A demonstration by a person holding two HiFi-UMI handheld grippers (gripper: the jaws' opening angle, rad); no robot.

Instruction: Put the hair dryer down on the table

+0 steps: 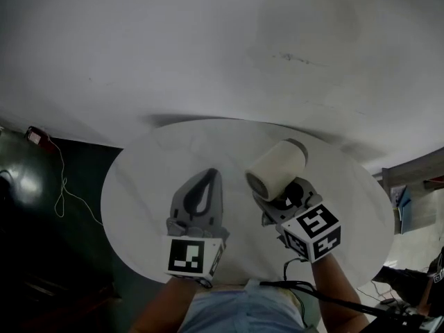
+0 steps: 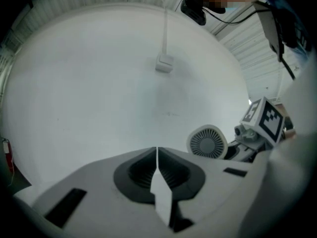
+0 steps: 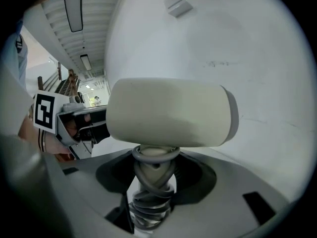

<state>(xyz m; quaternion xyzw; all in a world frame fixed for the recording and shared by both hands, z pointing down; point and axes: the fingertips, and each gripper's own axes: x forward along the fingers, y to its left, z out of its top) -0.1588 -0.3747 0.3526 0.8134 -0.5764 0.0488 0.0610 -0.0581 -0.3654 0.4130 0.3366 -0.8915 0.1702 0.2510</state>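
Note:
A cream hair dryer (image 1: 277, 168) with a grey cord wound round its handle is held up above the round white table (image 1: 146, 186). My right gripper (image 1: 281, 203) is shut on the cord-wrapped handle (image 3: 151, 192), and the barrel (image 3: 168, 112) lies crosswise over the jaws. The dryer's rear grille (image 2: 207, 142) shows at the right of the left gripper view. Left of the dryer, my left gripper (image 1: 202, 194) hovers over the table, jaws shut with nothing between them (image 2: 157, 170).
A white wall plug with its cable (image 2: 164, 63) hangs on the wall ahead. Dark floor with a thin white cable (image 1: 66, 193) lies left of the table. Black cables (image 1: 326, 297) run by the person's right arm. Clutter sits at the far right (image 1: 409, 200).

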